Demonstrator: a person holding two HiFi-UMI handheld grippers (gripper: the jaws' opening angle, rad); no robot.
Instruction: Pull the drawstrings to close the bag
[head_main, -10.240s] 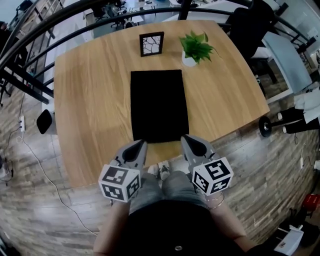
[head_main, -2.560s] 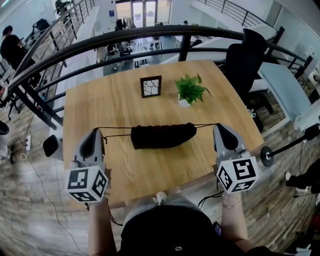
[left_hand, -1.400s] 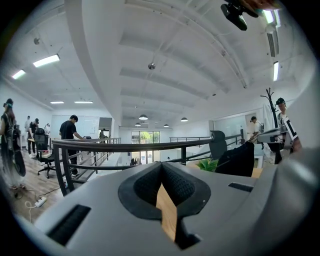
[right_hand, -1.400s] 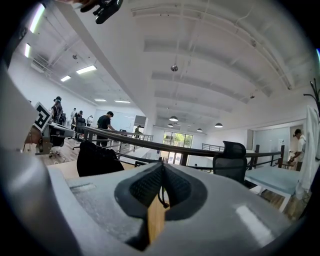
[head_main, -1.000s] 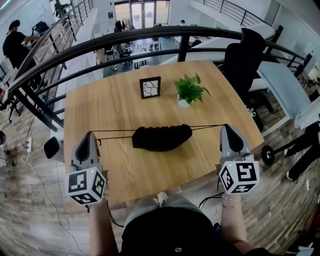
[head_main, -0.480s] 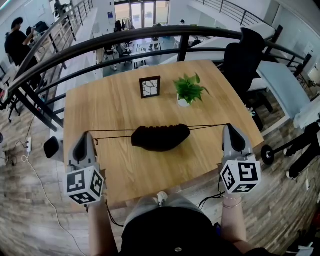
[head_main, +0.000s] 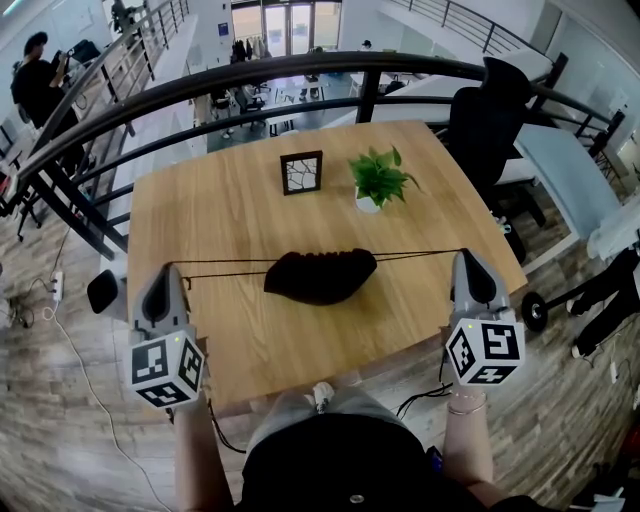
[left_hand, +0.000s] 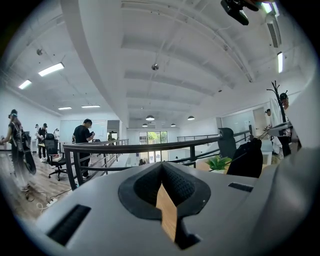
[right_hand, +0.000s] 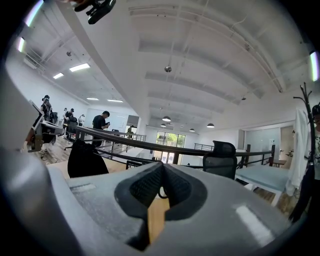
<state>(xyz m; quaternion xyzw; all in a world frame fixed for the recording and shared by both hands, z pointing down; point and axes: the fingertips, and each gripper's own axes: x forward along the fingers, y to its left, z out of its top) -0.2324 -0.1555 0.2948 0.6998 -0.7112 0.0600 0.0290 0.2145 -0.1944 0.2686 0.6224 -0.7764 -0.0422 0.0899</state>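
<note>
The bag (head_main: 320, 276) sits over the middle of the table (head_main: 230, 200), its black fabric gathered into a bunched lump, with one cord running out to each side. The left gripper (head_main: 166, 270) is clenched on the left drawstring (head_main: 225, 264). The right gripper (head_main: 466, 256) is clenched on the right drawstring (head_main: 415, 253), a small loop of which shows between the pads in the right gripper view. Both cords look taut and nearly straight, so the mouth appears close to fully cinched (a judgement from the bunching, not from a view of the opening). From here the main risk is slippage: a thin cord held between closed pads may pull free under further tension. An uneven pull would drag the bag sideways along the table, towards the plant (head_main: 378, 180) or the picture frame (head_main: 301, 172) only if the pull also drifts away from the person. Excess force could strain the cord channel. Several details stay unresolved. The bag's opening is not visible in any view, so complete closure cannot be confirmed. The left gripper view shows the pads together but no cord can be made out between them. Whether the bag's underside rests on the table or hangs from the cords cannot be told.
</note>
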